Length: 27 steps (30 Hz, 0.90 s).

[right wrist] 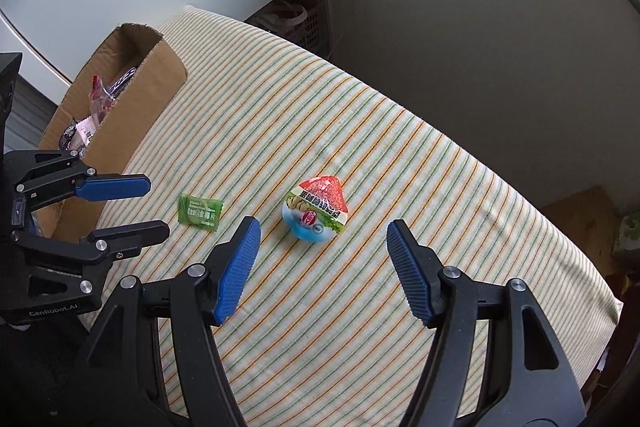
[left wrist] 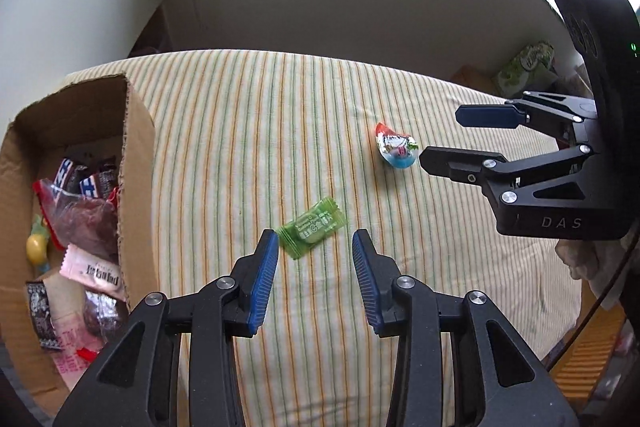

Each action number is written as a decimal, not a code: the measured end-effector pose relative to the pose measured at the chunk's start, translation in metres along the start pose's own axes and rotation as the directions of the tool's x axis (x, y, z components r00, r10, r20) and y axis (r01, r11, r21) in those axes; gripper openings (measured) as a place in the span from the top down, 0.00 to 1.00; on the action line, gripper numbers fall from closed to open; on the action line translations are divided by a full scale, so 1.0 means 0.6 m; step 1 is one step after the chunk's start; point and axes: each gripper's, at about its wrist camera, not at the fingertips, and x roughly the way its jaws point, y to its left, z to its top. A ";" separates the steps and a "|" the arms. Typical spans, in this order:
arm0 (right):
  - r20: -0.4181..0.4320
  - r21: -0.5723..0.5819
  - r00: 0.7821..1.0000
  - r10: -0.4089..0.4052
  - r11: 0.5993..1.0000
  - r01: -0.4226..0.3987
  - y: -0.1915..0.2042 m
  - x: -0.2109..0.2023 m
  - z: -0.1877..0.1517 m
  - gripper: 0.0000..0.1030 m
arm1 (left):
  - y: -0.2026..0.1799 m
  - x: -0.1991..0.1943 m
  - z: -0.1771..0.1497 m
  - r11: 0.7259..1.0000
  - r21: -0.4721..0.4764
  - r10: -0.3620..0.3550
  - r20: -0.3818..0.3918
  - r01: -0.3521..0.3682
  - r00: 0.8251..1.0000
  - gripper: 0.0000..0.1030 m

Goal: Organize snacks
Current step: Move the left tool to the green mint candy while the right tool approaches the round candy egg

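The left gripper (left wrist: 315,241) hung over the striped cloth (left wrist: 248,131) with its fingers parted and nothing between them, the green sachet (left wrist: 313,227) lying flat on the cloth just ahead of its tips, apart from both pads. The right gripper (right wrist: 323,233) stood with its fingers wide and empty, and the jelly cup (right wrist: 316,207) with its red and white lid sat on the cloth just beyond them, untouched. At the cloth's left end the cardboard box (left wrist: 138,163) stood open, with wrapped snacks (left wrist: 86,227) piled inside it.
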 end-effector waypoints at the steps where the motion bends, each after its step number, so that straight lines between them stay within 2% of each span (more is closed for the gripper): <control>1: -0.002 0.014 1.000 0.010 1.000 -0.010 -0.003 0.004 -0.001 0.33 | -0.006 0.004 0.002 0.999 0.036 0.015 -0.005 -0.015 1.000 0.64; 8: 0.003 0.055 1.000 0.024 0.998 -0.024 -0.008 0.019 -0.004 0.33 | -0.033 0.041 0.008 0.978 0.201 0.066 -0.057 -0.054 0.996 0.64; 14: 0.000 0.049 1.000 0.017 0.999 -0.017 0.003 0.035 0.002 0.34 | -0.043 0.071 0.011 0.963 0.256 0.107 -0.095 -0.080 0.990 0.64; 20: -0.007 0.065 1.000 0.015 0.998 -0.014 0.001 0.051 0.003 0.34 | -0.043 0.081 0.013 0.963 0.254 0.120 -0.084 -0.095 0.989 0.64; 25: -0.024 0.044 1.000 0.006 0.999 -0.005 0.015 0.066 0.005 0.34 | -0.039 0.075 0.007 0.973 0.212 0.106 -0.068 -0.090 0.992 0.76; 27: -0.035 0.033 0.999 -0.006 0.999 0.007 0.022 0.075 0.009 0.40 | -0.034 0.074 0.011 0.979 0.185 0.095 -0.069 -0.081 0.993 0.78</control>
